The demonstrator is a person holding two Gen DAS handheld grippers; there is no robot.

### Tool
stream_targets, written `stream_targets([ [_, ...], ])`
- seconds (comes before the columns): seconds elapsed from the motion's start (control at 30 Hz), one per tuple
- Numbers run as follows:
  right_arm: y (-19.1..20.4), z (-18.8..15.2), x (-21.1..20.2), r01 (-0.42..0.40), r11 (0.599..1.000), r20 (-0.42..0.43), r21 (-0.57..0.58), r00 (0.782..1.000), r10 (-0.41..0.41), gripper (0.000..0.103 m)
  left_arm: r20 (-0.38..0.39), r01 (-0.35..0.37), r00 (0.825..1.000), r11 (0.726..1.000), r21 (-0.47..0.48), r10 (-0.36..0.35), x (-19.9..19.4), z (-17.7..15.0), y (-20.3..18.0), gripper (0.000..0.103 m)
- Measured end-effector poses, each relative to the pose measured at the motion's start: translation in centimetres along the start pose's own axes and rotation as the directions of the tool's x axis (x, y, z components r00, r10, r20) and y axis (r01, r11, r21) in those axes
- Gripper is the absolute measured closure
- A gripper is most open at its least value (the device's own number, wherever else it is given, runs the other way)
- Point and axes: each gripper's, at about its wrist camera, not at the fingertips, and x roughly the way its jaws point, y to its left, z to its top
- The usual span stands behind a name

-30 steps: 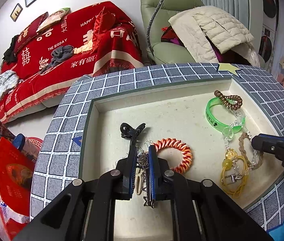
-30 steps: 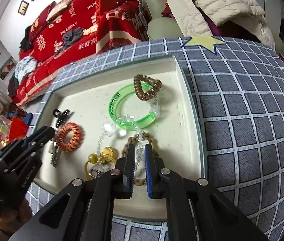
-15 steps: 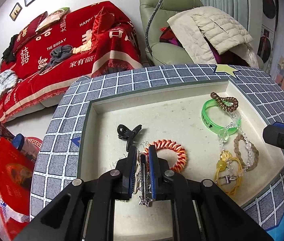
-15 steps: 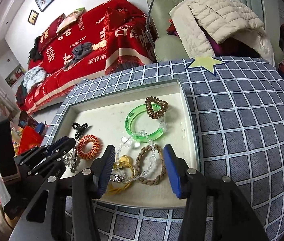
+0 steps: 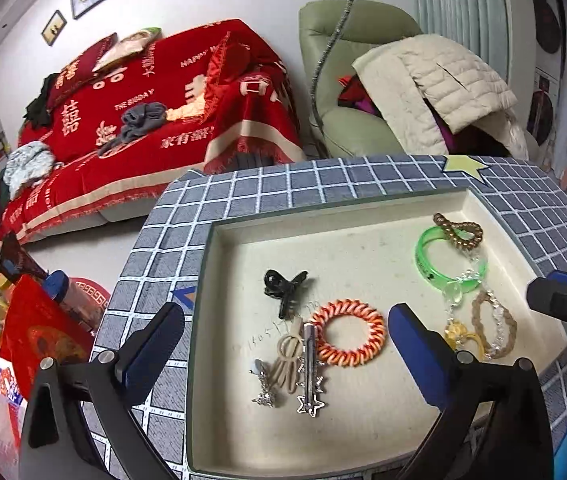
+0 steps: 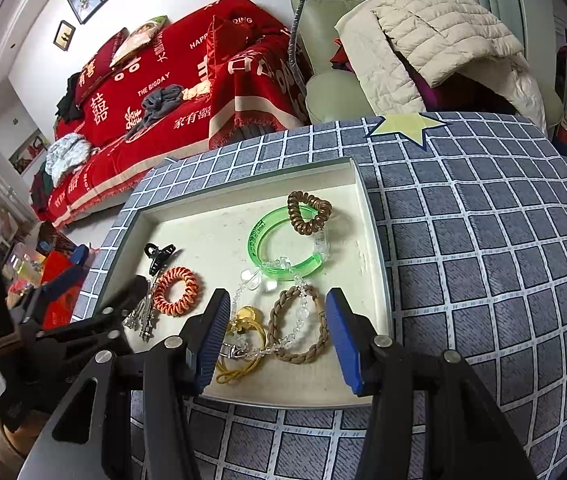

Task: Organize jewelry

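Note:
A cream tray [image 5: 363, 432] [image 6: 367, 196] on the checked table holds the jewelry. On its left lie a black claw clip [image 5: 283, 290], an orange coil hair tie [image 5: 349, 338] [image 6: 177, 290], a beige hair tie [image 5: 285, 364] and silver star clips [image 5: 309, 368]. On its right lie a green bangle [image 6: 279, 244], a brown coil tie [image 6: 309, 210], a braided tan bracelet [image 6: 299, 334], a clear bead chain and a yellow piece [image 6: 245, 326]. My left gripper [image 5: 285, 342] is open above the clips. My right gripper [image 6: 277, 330] is open above the braided bracelet.
The table cover [image 6: 483, 260] is blue-grey checked cloth with a yellow star [image 6: 407, 126]. Behind stand a red-covered sofa [image 5: 155, 112] and a green armchair [image 5: 343, 80] with a cream jacket. Red packages [image 5: 39, 340] lie on the floor at left.
My left gripper opened and let go of the silver star clips, which now lie in the tray beside the orange tie. My right gripper opened and drew back from the bracelets.

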Motion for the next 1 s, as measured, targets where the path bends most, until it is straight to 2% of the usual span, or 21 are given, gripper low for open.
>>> stream_targets([
  [0.17, 0.2, -0.2, 0.0, 0.054, 0.998, 0.003, -0.027, 0.999, -0.054, 0.045, 0.004, -0.005, 1.000, 1.000, 0.004, 0.005, -0.5, 0.1, 0.2, 0.000],
  [0.23, 0.6, -0.3, -0.2, 0.080, 0.995, 0.015, -0.055, 0.997, -0.080, 0.032, 0.004, -0.005, 1.000, 1.000, 0.005, 0.005, -0.6, 0.0, 0.3, 0.000],
  [0.27, 0.8, -0.4, -0.3, 0.095, 0.993, 0.027, -0.068, 0.995, -0.093, 0.019, 0.007, -0.006, 1.000, 1.000, 0.003, 0.006, -0.8, -0.1, 0.3, 0.000],
  [0.43, 0.9, -0.6, -0.8, 0.133, 0.988, 0.070, -0.076, 0.989, -0.128, 0.015, 0.016, -0.004, 1.000, 1.000, -0.021, 0.004, -1.5, -0.4, 0.7, 0.000],
  [0.5, 0.8, -0.7, -1.1, 0.132, 0.989, 0.083, -0.068, 0.989, -0.126, 0.000, 0.014, -0.005, 1.000, 1.000, -0.022, 0.005, -1.8, -0.6, 0.7, 0.000],
  [0.7, 1.3, -1.3, -2.6, 0.174, 0.981, 0.176, -0.088, 0.972, -0.157, 0.000, 0.031, -0.019, 0.999, 1.000, -0.019, 0.019, -3.0, -1.2, 0.6, 0.000],
  [0.83, 1.9, -1.8, -3.6, 0.198, 0.973, 0.195, -0.116, 0.965, -0.173, 0.000, 0.057, -0.033, 0.998, 0.999, -0.028, 0.034, -4.6, -1.8, 0.6, 0.000],
  [1.0, 2.3, -2.9, -4.8, 0.189, 0.976, 0.184, -0.109, 0.969, -0.167, 0.000, 0.067, -0.027, 0.997, 0.997, -0.067, 0.032, -6.4, -3.0, 1.1, 0.000],
])
